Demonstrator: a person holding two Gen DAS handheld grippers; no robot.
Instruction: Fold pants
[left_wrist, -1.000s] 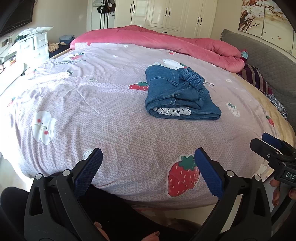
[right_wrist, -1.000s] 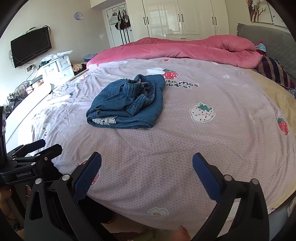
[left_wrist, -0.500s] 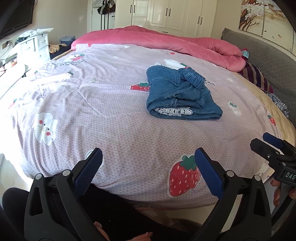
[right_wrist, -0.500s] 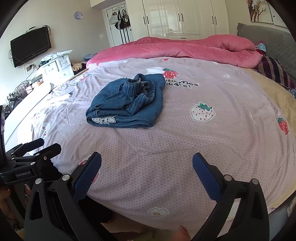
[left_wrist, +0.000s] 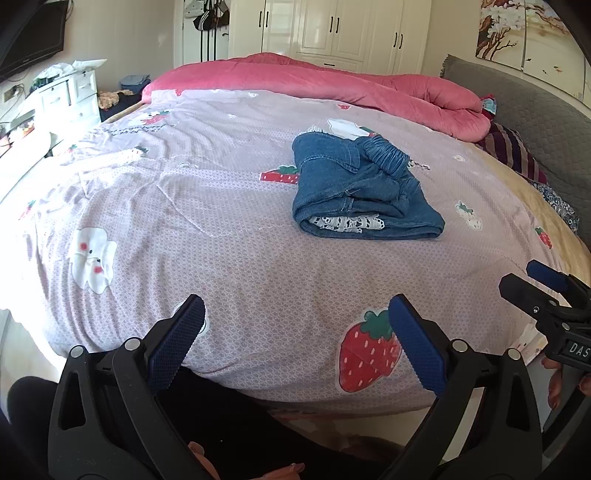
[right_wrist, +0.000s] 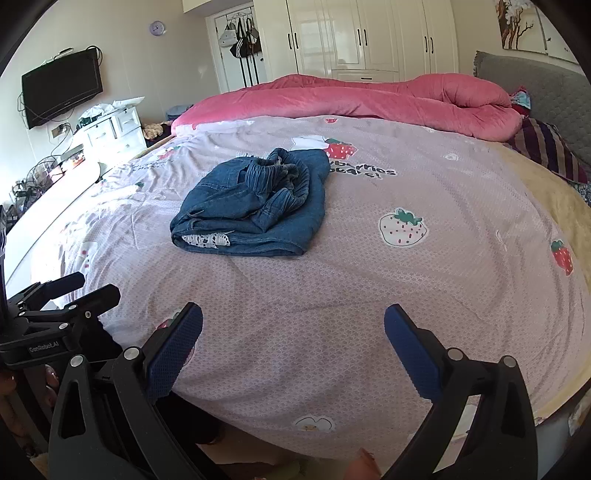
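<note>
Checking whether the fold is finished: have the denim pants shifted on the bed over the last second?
No. The denim pants lie bundled beside the same strawberry print on the bedsheet; both grippers hang open, clear of them.

The right gripper (right_wrist: 293, 325) hangs over the near edge of the bed (right_wrist: 369, 280), its blue-padded jaws spread wide with nothing between them. Well beyond it, folded blue pants (right_wrist: 255, 206) lie on the strawberry-print sheet. The left gripper (right_wrist: 88, 286) shows at the left edge, its jaws parted. A pink quilt (right_wrist: 351, 99) is bunched along the far side.
</note>
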